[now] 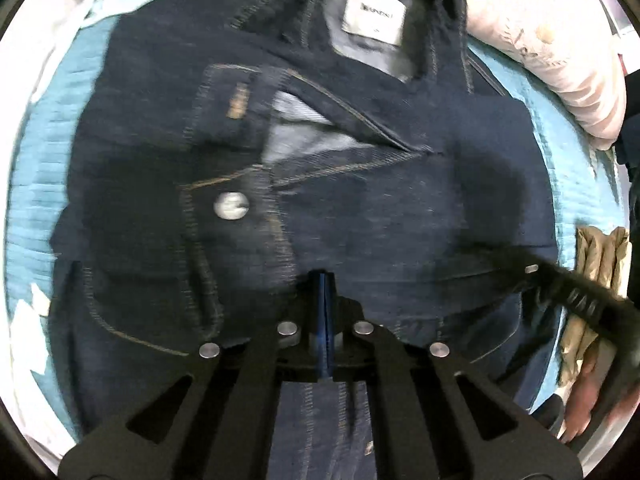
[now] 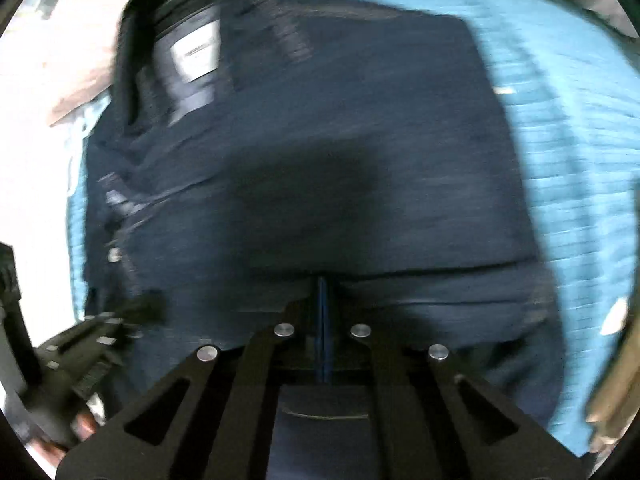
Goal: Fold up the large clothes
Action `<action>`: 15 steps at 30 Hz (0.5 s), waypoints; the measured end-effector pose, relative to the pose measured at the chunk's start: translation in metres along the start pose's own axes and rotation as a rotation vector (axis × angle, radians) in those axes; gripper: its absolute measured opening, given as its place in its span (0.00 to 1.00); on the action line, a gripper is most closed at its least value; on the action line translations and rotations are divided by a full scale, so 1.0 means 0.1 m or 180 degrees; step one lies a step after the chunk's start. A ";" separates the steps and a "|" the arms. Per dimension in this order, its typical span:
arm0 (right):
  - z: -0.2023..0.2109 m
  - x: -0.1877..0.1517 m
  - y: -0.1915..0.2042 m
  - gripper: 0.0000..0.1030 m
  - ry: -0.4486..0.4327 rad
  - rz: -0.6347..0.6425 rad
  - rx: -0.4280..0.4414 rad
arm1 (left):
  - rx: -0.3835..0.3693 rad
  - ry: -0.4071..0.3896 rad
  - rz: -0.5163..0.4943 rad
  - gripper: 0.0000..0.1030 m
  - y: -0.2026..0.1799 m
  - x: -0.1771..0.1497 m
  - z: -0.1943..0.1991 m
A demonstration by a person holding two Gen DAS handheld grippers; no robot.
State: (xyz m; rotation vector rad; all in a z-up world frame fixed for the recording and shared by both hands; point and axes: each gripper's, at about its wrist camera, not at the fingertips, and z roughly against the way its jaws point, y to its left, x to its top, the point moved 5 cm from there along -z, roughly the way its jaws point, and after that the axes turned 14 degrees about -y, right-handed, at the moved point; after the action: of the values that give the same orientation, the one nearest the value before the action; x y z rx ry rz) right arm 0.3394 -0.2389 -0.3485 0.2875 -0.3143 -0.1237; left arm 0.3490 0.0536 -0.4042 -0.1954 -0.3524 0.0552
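Observation:
A dark blue denim jacket (image 1: 360,208) lies on a teal bedspread (image 1: 44,168), collar and white label (image 1: 374,16) at the far end, a metal button (image 1: 231,205) left of centre. My left gripper (image 1: 325,280) is shut, fingers pressed together over the jacket's near hem; whether denim is pinched is unclear. The right gripper (image 1: 532,270) reaches in from the right. In the blurred right wrist view my right gripper (image 2: 323,282) is shut over the jacket (image 2: 340,140), and the left gripper (image 2: 136,312) shows at lower left.
A pale pink pillow (image 1: 560,64) lies at the far right. An olive-tan garment (image 1: 596,280) sits at the right edge of the bedspread, also in the right wrist view (image 2: 624,380). White fabric (image 1: 36,60) lies along the left.

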 end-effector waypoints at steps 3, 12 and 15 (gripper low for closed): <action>0.08 0.04 -0.31 0.00 0.0058 -0.0121 -0.0058 | -0.0016 0.0066 0.0115 0.03 0.10 0.01 0.00; -0.02 0.00 -0.91 0.00 0.0005 -0.0187 -0.0437 | 0.0020 0.0043 0.0167 0.03 0.17 0.02 -0.19; -0.02 0.02 -0.92 0.00 0.0025 -0.0233 -0.0493 | -0.0054 0.0049 0.0242 0.02 0.23 0.01 -0.15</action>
State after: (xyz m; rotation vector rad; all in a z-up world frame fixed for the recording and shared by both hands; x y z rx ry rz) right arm 0.3347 -0.3264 -0.3772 0.1459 -0.2849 -0.2178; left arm 0.3546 0.0738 -0.4223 -0.2258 -0.3302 0.1258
